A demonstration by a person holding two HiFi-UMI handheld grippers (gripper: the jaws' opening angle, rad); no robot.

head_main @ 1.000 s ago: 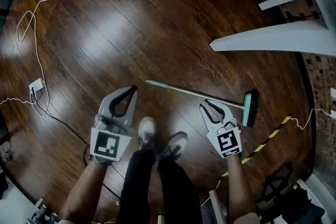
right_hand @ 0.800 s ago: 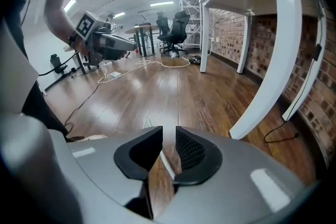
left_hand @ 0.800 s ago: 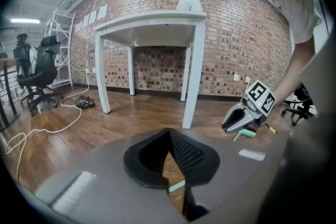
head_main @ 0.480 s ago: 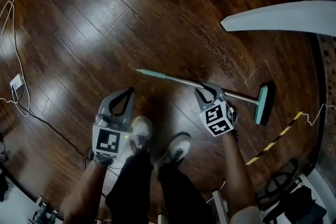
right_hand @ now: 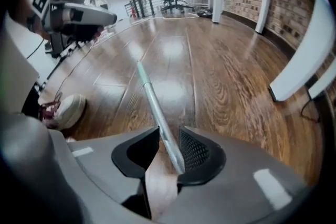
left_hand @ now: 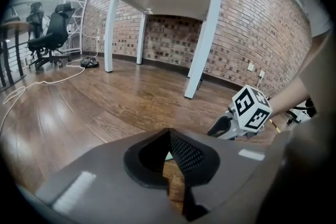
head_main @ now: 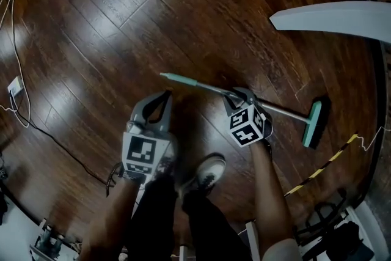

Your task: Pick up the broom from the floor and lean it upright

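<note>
Both hands dropped low. Left hand-held gripper (head_main: 165,96): jaws together, empty, near handle's end. Right hand-held gripper (head_main: 235,95): jaws just been opening, now wide astride handle, not pinching. Broom (head_main: 284,112) lies flat on floor (head_main: 183,21); squeeze likely next.

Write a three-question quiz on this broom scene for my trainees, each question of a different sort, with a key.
1. True or false: the broom leans upright against a wall.
2. What passes between the jaws of the right gripper? A. a white cable B. the broom's handle C. a shoe
3. Fill in: in the head view, the broom's teal head lies to the ____ of the right gripper.
Key: 1. False, it lies flat on the floor. 2. B. The jaws, which have just been opening, stand apart around it. 3. Right.
</note>
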